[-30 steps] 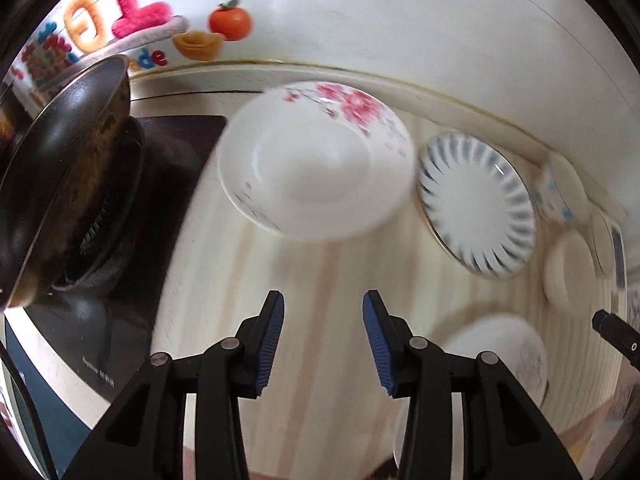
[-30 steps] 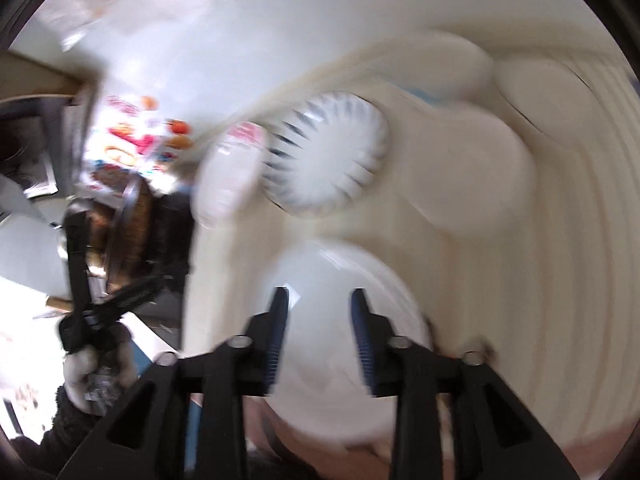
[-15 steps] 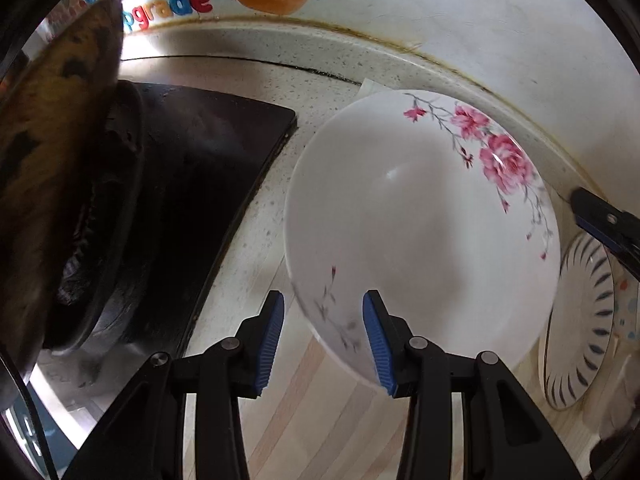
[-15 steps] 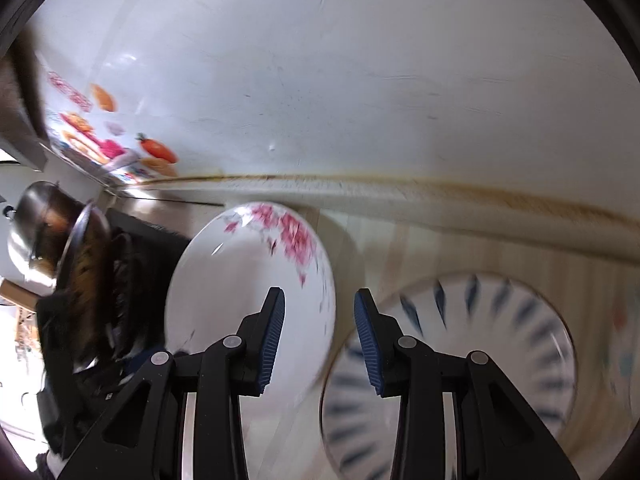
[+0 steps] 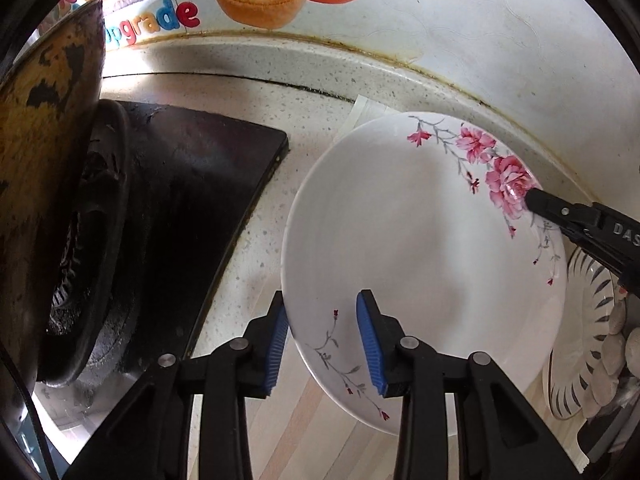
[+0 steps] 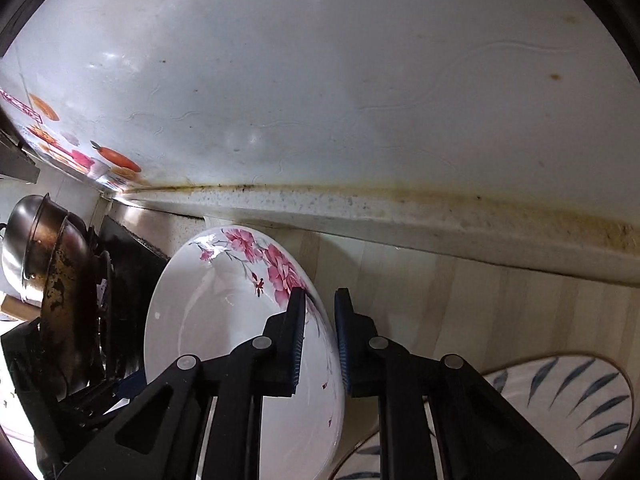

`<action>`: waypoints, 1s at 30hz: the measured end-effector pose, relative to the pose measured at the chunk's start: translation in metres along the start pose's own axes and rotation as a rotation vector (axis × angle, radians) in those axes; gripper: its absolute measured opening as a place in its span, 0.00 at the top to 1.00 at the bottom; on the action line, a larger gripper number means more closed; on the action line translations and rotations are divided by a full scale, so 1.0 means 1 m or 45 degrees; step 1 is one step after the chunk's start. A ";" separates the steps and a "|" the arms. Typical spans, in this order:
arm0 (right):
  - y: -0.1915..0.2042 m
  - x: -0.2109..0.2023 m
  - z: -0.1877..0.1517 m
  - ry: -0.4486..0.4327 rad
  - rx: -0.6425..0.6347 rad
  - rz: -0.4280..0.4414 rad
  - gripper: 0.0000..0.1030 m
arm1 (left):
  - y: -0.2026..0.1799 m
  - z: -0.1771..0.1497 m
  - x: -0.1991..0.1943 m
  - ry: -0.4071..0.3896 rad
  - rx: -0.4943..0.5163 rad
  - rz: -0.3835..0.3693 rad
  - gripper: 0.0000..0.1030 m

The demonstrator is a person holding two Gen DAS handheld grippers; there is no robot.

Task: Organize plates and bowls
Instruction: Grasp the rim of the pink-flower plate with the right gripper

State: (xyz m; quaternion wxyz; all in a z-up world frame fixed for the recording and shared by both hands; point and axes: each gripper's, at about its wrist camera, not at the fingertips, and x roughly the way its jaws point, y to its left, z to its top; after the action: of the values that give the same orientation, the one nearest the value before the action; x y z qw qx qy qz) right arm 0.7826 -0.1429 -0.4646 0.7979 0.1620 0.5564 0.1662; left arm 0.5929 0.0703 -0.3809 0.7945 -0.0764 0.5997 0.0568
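A white plate with pink flowers (image 5: 412, 264) lies on the counter against the back wall. My left gripper (image 5: 322, 340) is open, its jaws astride the plate's near left rim. My right gripper (image 6: 320, 344) stands astride the plate's flowered right rim (image 6: 256, 344), one blue pad on each side, jaws narrowly apart. Its black finger shows over the flowers in the left wrist view (image 5: 568, 212). A plate with dark blue leaf strokes (image 6: 560, 412) lies to the right, also in the left wrist view (image 5: 588, 332).
A black stove (image 5: 180, 216) with a worn wok (image 5: 44, 168) stands close on the left, also in the right wrist view (image 6: 64, 312). The stained white wall (image 6: 320, 80) and its ledge run behind the plates. Pale rounded items (image 5: 612, 356) sit at the far right.
Both grippers have moved in on the flowered plate. The left now straddles its near rim, and the right has come over its flowered rim with jaws closer together.
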 end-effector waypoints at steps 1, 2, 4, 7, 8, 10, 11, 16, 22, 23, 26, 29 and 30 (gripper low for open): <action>0.001 -0.003 -0.002 -0.005 0.001 0.001 0.84 | 0.002 0.000 -0.003 -0.002 0.000 -0.003 0.69; 0.002 -0.007 -0.005 -0.014 0.003 0.007 0.84 | 0.003 -0.002 -0.006 -0.004 -0.001 -0.011 0.69; 0.004 -0.017 -0.010 -0.029 -0.005 0.013 0.84 | 0.004 -0.002 -0.010 -0.002 0.002 -0.027 0.69; 0.009 -0.033 -0.018 -0.046 -0.017 0.007 0.84 | 0.009 -0.003 -0.029 -0.030 0.044 -0.141 0.88; 0.009 -0.041 -0.022 -0.050 -0.009 0.010 0.84 | 0.002 -0.007 -0.040 -0.044 0.082 -0.170 0.89; 0.011 -0.057 -0.030 -0.060 0.011 0.047 0.86 | -0.017 -0.010 -0.059 -0.056 0.184 -0.196 0.89; 0.014 -0.064 -0.034 -0.061 0.015 0.052 0.89 | -0.023 -0.011 -0.062 -0.051 0.227 -0.190 0.86; 0.014 -0.060 -0.057 0.006 0.018 -0.088 0.93 | -0.006 -0.022 -0.054 -0.007 0.112 -0.160 0.86; -0.003 -0.062 -0.061 -0.011 0.124 0.006 0.93 | 0.028 -0.022 -0.031 0.050 -0.011 -0.114 0.85; -0.002 -0.063 -0.059 -0.006 0.113 0.010 0.93 | 0.025 -0.020 -0.027 0.058 -0.001 -0.116 0.84; 0.001 -0.059 -0.055 0.011 0.074 -0.025 0.93 | 0.023 -0.014 -0.007 0.114 0.005 -0.127 0.75; 0.002 -0.058 -0.052 0.021 0.070 -0.026 0.93 | 0.023 -0.007 0.010 0.143 0.000 -0.129 0.67; 0.002 -0.059 -0.052 0.021 0.062 -0.028 0.93 | 0.023 -0.004 0.011 0.131 0.000 -0.132 0.67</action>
State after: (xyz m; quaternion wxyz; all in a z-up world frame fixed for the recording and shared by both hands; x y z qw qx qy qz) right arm 0.7141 -0.1629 -0.4319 0.7909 0.1740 0.5684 0.1452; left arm 0.5877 0.0917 -0.3942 0.7645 -0.1099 0.6351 0.0115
